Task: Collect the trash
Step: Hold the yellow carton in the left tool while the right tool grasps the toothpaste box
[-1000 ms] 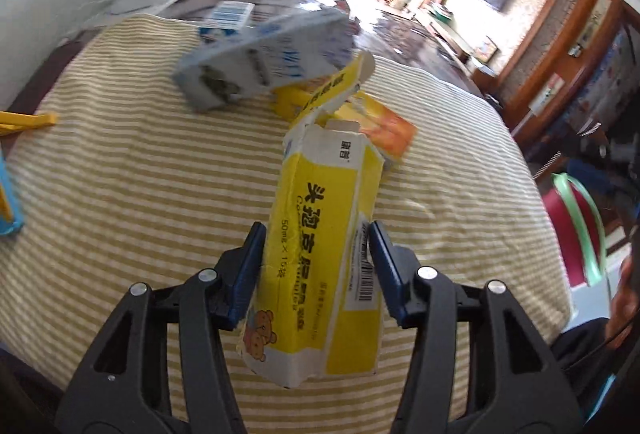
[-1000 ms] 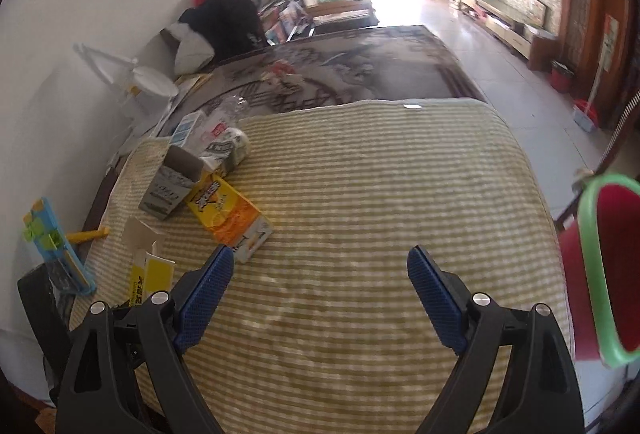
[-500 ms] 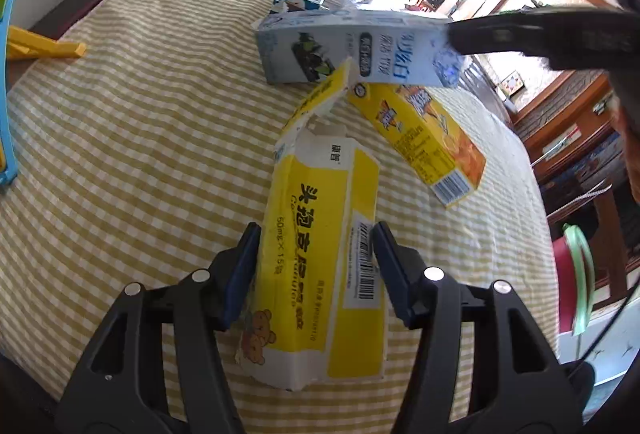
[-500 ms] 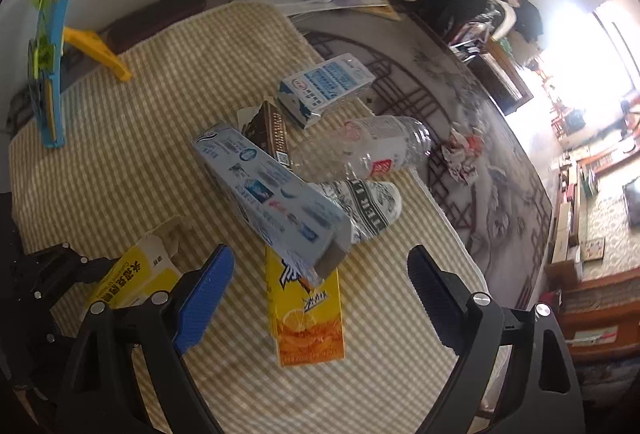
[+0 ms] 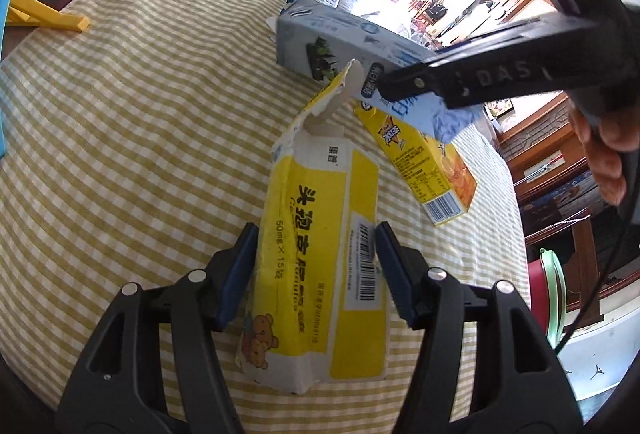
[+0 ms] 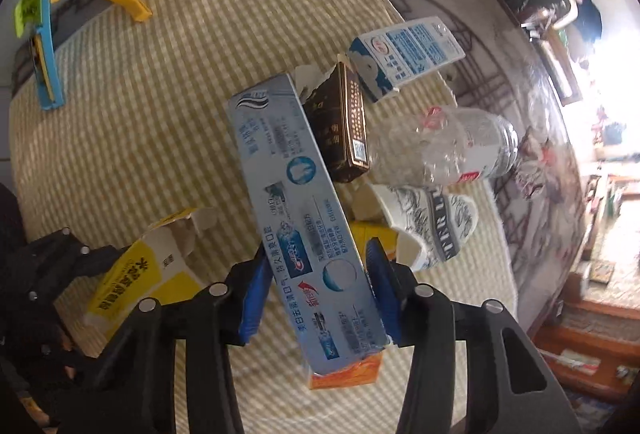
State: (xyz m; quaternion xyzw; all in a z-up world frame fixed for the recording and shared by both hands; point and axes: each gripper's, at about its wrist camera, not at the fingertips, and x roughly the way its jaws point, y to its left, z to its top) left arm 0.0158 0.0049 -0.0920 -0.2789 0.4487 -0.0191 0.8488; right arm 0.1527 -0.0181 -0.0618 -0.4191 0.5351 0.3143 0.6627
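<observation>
Two hand-held grippers work over a table spread with a yellow-and-white checked cloth point(image 5: 132, 137), each with a piece of cardboard trash between its blue pads. The left gripper point(image 5: 314, 270) has a crumpled yellow medicine box point(image 5: 320, 254) standing on end between its fingers, torn flap up; its jaws have just been opening a little, and the pads sit against the box's two sides. The right gripper point(image 6: 318, 288), pointing steeply down, has its jaws just closed in on a long pale-blue toothpaste box point(image 6: 300, 218), the pads pressing its long sides near the lower end; the box appears lifted off the cloth, though the angle leaves that unsure. Under and beside it lies an orange-yellow drink carton point(image 5: 428, 161). Farther back, in the right wrist view, a dark brown packet point(image 6: 344, 129) lies touching the toothpaste box, with a blue-and-white milk carton point(image 6: 404, 53), a crushed clear plastic bottle point(image 6: 452, 145) and a squashed paper cup point(image 6: 432, 222) near it. A blue and yellow plastic clip point(image 6: 44, 29) rests at the cloth's far left edge.
</observation>
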